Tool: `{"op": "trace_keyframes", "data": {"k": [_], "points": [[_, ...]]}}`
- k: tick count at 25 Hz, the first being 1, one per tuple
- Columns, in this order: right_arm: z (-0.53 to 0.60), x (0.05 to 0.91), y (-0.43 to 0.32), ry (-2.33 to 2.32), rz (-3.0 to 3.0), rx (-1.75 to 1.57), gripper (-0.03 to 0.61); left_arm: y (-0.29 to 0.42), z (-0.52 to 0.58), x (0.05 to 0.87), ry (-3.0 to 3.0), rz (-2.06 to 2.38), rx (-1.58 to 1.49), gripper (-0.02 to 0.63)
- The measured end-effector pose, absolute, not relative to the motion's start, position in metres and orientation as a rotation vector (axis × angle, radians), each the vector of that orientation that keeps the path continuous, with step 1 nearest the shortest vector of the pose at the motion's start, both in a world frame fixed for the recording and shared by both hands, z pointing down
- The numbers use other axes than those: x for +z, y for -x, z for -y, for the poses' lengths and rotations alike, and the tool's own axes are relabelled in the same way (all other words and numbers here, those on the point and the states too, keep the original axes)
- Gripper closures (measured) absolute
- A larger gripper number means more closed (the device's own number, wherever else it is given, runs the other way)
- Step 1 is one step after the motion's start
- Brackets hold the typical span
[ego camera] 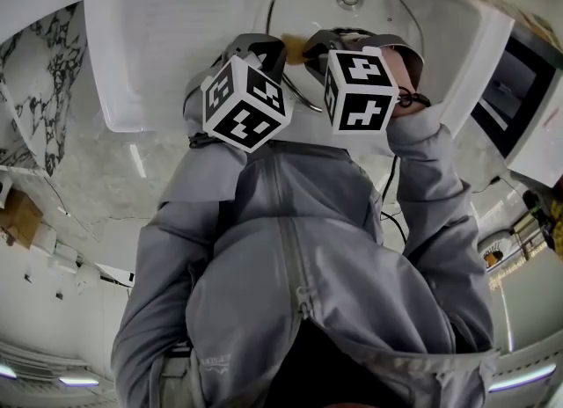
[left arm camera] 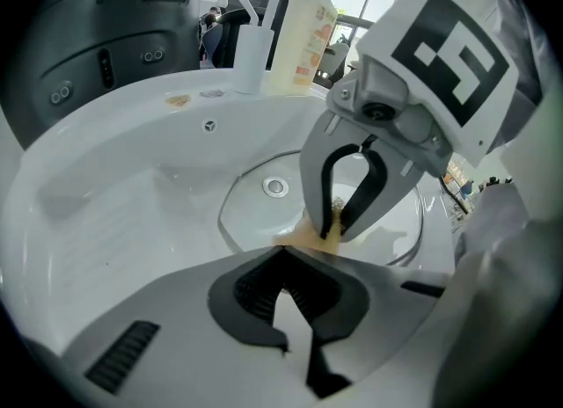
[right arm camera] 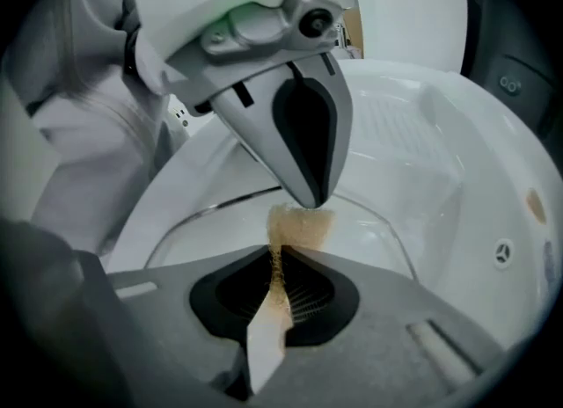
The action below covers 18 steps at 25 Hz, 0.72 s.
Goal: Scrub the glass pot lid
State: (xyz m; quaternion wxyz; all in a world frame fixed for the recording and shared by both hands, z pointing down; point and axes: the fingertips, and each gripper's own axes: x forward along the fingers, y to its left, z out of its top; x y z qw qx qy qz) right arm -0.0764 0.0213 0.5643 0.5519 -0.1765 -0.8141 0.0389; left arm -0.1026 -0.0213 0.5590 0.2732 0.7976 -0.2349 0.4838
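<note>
Grey zip-up jacket (ego camera: 299, 309) fills the foreground of the head view, and beyond it both claws are down in the white moulded sink (left arm camera: 132, 186). The round clear glass pot lid (left arm camera: 255, 213) lies flat on the sink floor, knob up. The right claw (right arm camera: 274, 257) pinches a tan scrubbing sponge (right arm camera: 301, 226), whose free end presses on the glass near the rim. The left claw (left arm camera: 283, 252) is pressed together, its tips at that rim just beside the sponge; whether they nip the glass is unclear. The scrub looks under way but not finished: no suds show, and most of the glass lies away from the sponge.
</note>
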Motion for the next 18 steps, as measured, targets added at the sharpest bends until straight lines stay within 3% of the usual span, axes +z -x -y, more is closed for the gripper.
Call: {"op": "trace_keyframes", "data": {"k": [10,18], "points": [[-0.058,0.533,0.053,0.701,1.904,0.317,0.549,0.1,0.021,0.559,-2.148,0.616,1.307,0.607],[0.057,0.599,0.04,0.158,1.831,0.045,0.549,0.099,0.02,0.56,-2.143,0.603,1.319,0.607]]}}
